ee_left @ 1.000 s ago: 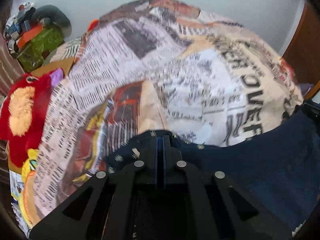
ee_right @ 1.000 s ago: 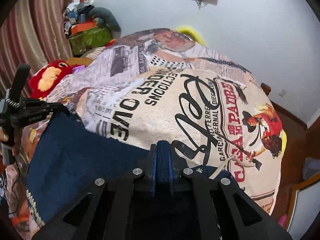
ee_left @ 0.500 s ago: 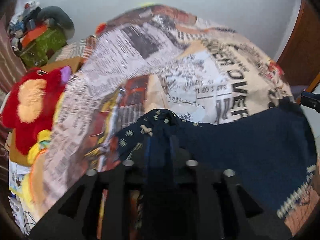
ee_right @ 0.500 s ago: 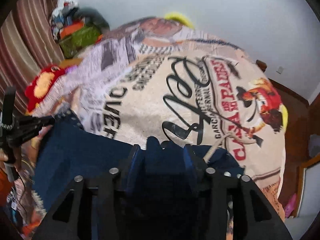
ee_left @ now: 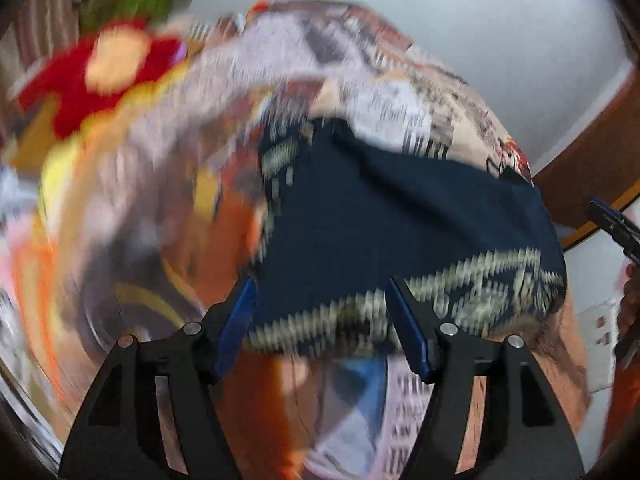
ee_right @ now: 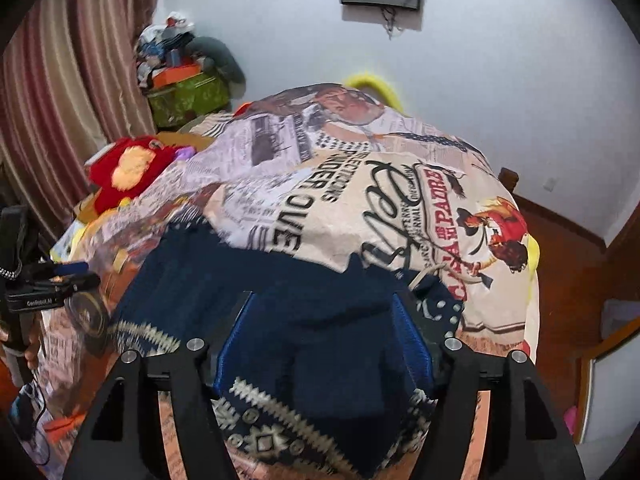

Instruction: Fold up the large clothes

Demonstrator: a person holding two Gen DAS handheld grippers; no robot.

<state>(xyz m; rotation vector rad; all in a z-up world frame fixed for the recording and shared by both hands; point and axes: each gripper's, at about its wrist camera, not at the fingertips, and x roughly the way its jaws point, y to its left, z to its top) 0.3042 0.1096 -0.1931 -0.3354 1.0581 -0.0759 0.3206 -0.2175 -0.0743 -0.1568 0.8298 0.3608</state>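
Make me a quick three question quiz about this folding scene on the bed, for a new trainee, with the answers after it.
1. True or false: the right gripper is clamped on the navy garment.
2. What does the garment lie on? A) bare floor B) printed bedspread C) wooden chair
3. What red thing sits by the curtain?

Key
1. False: its jaws stand apart, having just been opening, with the cloth loose between them.
2. B
3. A plush toy.

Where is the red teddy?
The red teddy sits at the left of the right wrist view, beside the printed blanket and in front of the striped curtain; it is upper left and blurred in the left wrist view.
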